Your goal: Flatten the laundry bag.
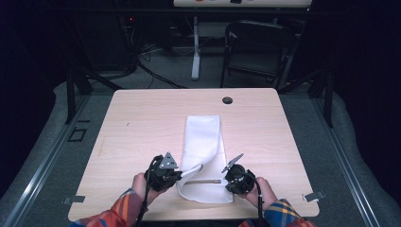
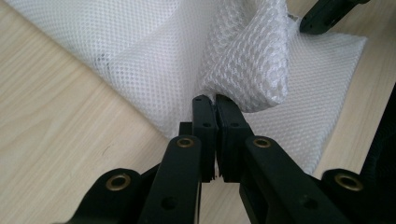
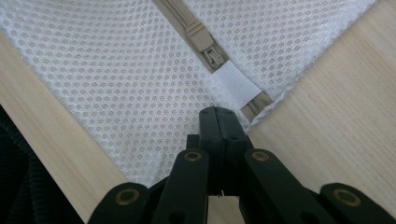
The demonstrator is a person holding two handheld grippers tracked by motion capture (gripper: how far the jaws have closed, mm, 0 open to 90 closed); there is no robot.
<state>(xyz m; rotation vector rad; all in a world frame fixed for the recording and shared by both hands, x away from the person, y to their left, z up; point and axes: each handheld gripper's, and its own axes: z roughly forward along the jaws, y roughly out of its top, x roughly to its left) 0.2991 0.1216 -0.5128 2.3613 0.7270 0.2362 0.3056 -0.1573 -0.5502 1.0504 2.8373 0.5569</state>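
Nearest the camera in the high view: two forearms in orange-blue plaid sleeves come in from the bottom edge, each hand w/ a black two-jaw gripper. Left gripper sits at the near-left corner of a white mesh zip-up bag; right gripper is at the bag's near-right side. Grey three-cornered plates stand on top of both.

Left gripper view: jaws clenched on the mesh, pinching a raised fold of the bag that puckers up just above the tips; rest of the bag lies flat on the light wood tabletop. The other gripper's black tip shows at the top right, touching the bag's far edge.

Right gripper view: jaws pressed together, tips down on the bag's edge; looks like they're nipping the mesh, though the actual pinch is hidden under the tips. Just beyond the tips: a beige zipper w/ its slider next to a white fabric tab.

Bag's place: near-centre of the table, long axis running away from the person, near end curled open, far end flat.

Farther off: a dark round cable hole near the table's far edge, well apart from the bag, nothing between them. Past the table: grey floor, a black chair, a white desk leg, loose cables.
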